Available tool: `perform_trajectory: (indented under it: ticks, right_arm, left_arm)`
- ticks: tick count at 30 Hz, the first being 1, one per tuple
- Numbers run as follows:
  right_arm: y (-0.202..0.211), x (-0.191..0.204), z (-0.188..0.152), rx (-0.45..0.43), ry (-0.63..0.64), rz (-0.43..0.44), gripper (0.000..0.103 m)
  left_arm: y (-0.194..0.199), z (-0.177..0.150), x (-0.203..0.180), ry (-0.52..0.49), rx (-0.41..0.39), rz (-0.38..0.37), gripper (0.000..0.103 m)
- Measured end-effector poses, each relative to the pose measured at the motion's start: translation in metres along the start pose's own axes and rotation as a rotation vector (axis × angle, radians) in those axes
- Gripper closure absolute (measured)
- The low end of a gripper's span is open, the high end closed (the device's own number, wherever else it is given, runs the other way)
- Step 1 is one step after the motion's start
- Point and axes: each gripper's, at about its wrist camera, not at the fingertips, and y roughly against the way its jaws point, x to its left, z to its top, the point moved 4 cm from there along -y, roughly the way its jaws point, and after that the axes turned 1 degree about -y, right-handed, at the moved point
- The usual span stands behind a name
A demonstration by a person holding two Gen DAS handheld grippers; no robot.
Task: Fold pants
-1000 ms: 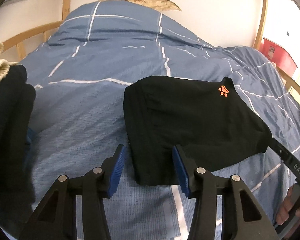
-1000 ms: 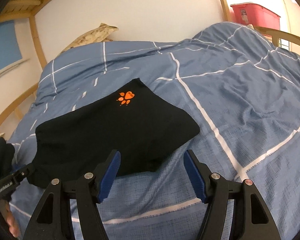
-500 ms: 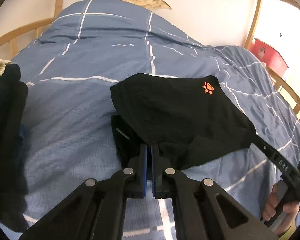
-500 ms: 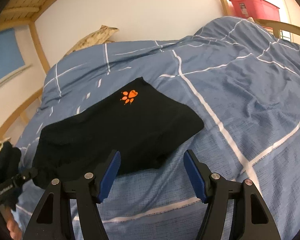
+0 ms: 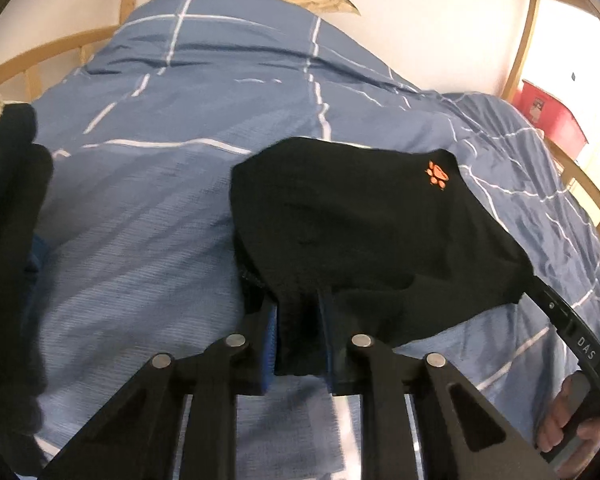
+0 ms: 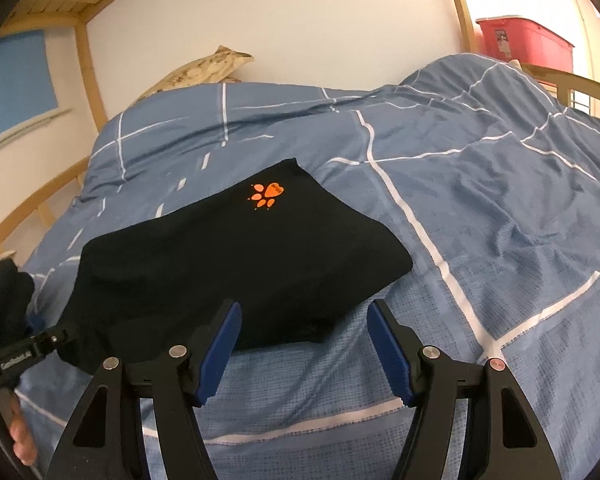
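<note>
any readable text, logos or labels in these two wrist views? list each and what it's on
"DAS" – white letters on the black arm of the right gripper, seen from the left wrist.
White lettering on the left gripper, seen from the right wrist: too blurred to read.
Label on the red bin: too small to read.
Orange paw print logo on the black pants: its inner lettering is unreadable.

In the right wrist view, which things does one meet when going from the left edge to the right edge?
Left gripper, clamped on the edge of the pants → black pants → orange paw print → open right gripper → wide white stripe of the blue duvet → red storage box.
</note>
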Motion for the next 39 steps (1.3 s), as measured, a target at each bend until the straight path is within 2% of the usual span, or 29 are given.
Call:
perform_trajectory:
  ticks: [1,4,7,11,15,20,22,24,25,26,28,29,33,35,39]
  right_arm:
    - [0.001,-0.003,0.001,-0.003,-0.014,0.001,0.037]
    - [0.004,-0.009,0.003,0.001,-0.026,-0.013,0.036]
    - [0.012,-0.007,0.005,-0.004,0.024,-0.015,0.037]
    - [0.013,-0.002,0.006,0.006,0.064,-0.017,0.037]
    - [0.009,-0.008,0.006,0.023,0.044,-0.014,0.037]
    - [0.016,-0.034,0.024,-0.037,-0.006,-0.124,0.037]
    - [0.015,-0.042,0.03,-0.024,-0.006,-0.162,0.041]
    - [0.017,-0.046,0.035,-0.023,0.009,-0.163,0.041]
    - [0.016,-0.045,0.037,-0.013,0.021,-0.153,0.041]
    - [0.014,-0.046,0.039,0.003,0.031,-0.143,0.043]
    - [0.007,-0.049,0.043,0.046,0.035,-0.109,0.043]
    - [0.003,-0.051,0.044,0.063,0.035,-0.091,0.043]
    - [-0.018,-0.054,0.043,0.127,0.016,0.051,0.055]
    - [-0.03,-0.062,0.04,0.169,-0.055,0.111,0.056]
    - [-0.046,-0.079,0.033,0.203,-0.169,0.162,0.056]
  left_arm:
    - [0.001,-0.001,-0.002,-0.004,0.003,-0.008,0.09]
    - [0.012,-0.003,-0.006,-0.005,0.027,0.004,0.092]
    - [0.025,-0.008,-0.005,-0.003,0.057,0.069,0.092]
    - [0.008,-0.017,0.001,0.002,0.105,0.124,0.091]
    - [0.007,-0.017,-0.003,-0.033,0.089,0.166,0.089]
    - [0.008,-0.015,-0.018,-0.109,0.081,0.241,0.086]
    - [0.018,-0.011,-0.024,-0.121,0.055,0.267,0.078]
    - [0.04,-0.007,-0.035,-0.167,-0.031,0.342,0.057]
    - [0.051,-0.004,-0.04,-0.19,-0.083,0.362,0.039]
    - [0.059,-0.001,-0.045,-0.211,-0.122,0.38,0.025]
    - [0.07,0.005,-0.054,-0.246,-0.168,0.413,0.024]
    - [0.071,0.008,-0.058,-0.252,-0.168,0.403,0.024]
    - [0.058,0.02,-0.074,-0.229,-0.145,0.299,0.024]
    - [0.047,0.025,-0.079,-0.197,-0.146,0.26,0.024]
    - [0.017,0.021,-0.09,-0.171,-0.108,0.213,0.024]
